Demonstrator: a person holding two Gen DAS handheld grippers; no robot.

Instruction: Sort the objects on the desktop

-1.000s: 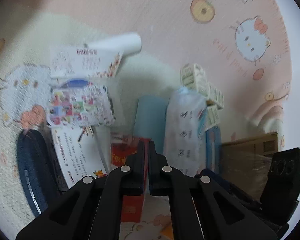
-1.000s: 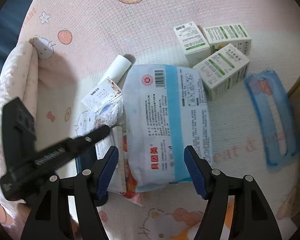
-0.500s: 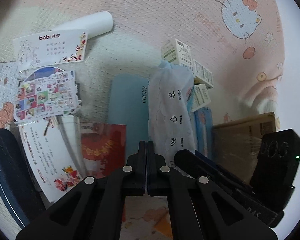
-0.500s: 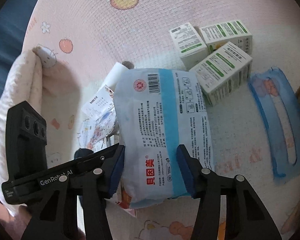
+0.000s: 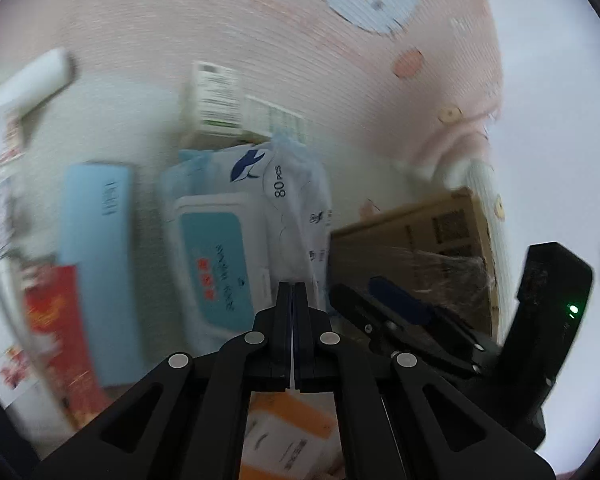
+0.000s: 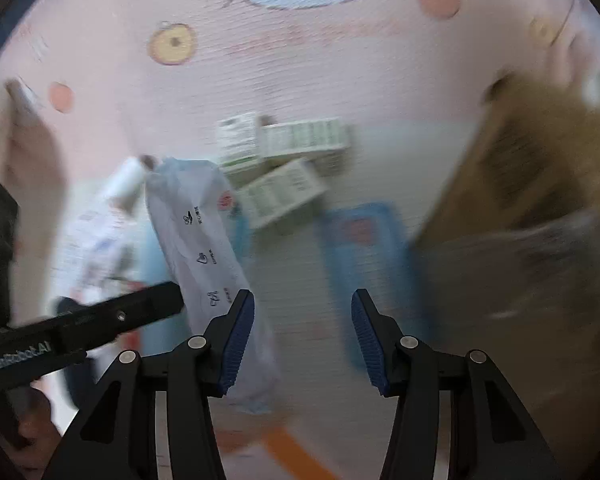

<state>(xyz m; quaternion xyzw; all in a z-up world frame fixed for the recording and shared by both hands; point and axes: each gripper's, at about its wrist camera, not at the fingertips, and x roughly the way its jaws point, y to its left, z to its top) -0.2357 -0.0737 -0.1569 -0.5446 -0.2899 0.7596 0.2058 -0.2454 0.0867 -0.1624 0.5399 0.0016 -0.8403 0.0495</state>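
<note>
Left claw [image 5: 294, 292], left-wrist view: jaws pressed together on nothing, tips poised just before the wipes pack [image 5: 236, 248]. A second ago the pack lay flat with its printed back uppermost; it now stands tipped on one long edge, its lidded front turned toward this camera. Its long axis runs away from the lens, the crimped far end reaching toward the small boxes [image 5: 220, 96] on the pink patterned mat [image 5: 260, 32]. Right claw [image 6: 302, 308], right-wrist view: the jaws have just been closing from a wide spread to a half spread, yet only bare mat shows between them. The pack no longer sits inside the gap but passes beside and behind the left-hand finger. Its axis slants here from upper left to lower right. By this reading the pack is upended, not gripped, and remains unsorted among the clutter.
</note>
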